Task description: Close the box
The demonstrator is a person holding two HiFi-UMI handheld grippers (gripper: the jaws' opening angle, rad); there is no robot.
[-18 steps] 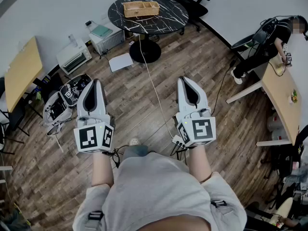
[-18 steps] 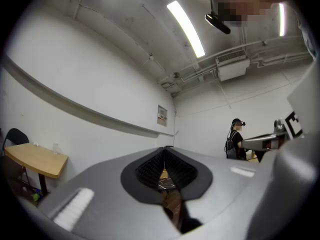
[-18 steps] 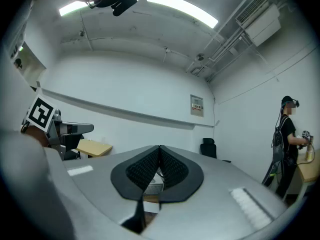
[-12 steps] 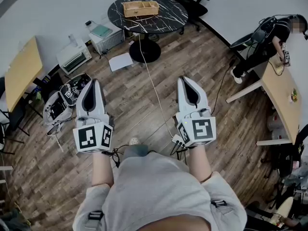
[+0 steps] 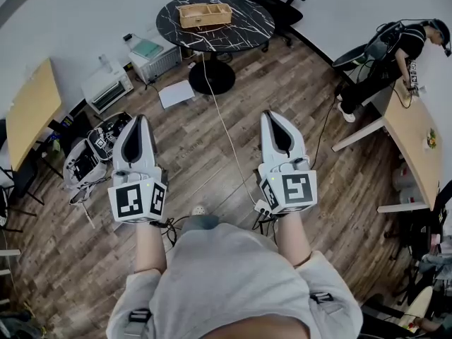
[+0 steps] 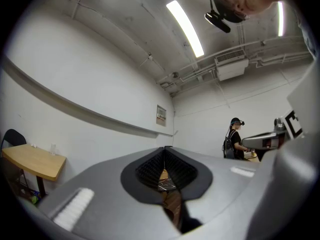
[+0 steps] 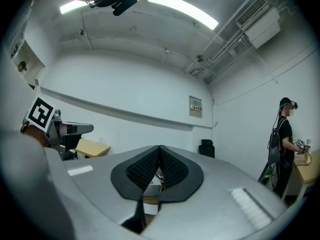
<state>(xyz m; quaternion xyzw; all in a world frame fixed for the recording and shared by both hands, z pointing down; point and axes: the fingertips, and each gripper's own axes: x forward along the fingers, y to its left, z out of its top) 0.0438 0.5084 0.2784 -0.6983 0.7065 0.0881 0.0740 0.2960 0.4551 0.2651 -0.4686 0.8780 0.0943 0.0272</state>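
Pale wood forms the box (image 5: 205,13), which sits on the round black marble desk (image 5: 244,28) at the far side of the room, well apart from both tools. Its compartments show from above.

The left tool (image 5: 139,120) is held out over the wooden floor (image 5: 304,111) in front of the person's grey-shirted body. Its jaws are pressed together with nothing between them. The right tool (image 5: 272,116) is level with it, on the other side of a white cable (image 5: 224,129) that runs across the floor toward the desk's foot. Its jaws are likewise together and empty. Both tools point toward the desk.

A white appliance (image 5: 107,87) stands by the wall left of the desk, and a sheet of paper (image 5: 176,92) lies on the floor near it. At the right edge another person (image 5: 395,48) in black stands at a wooden desk (image 5: 413,143).
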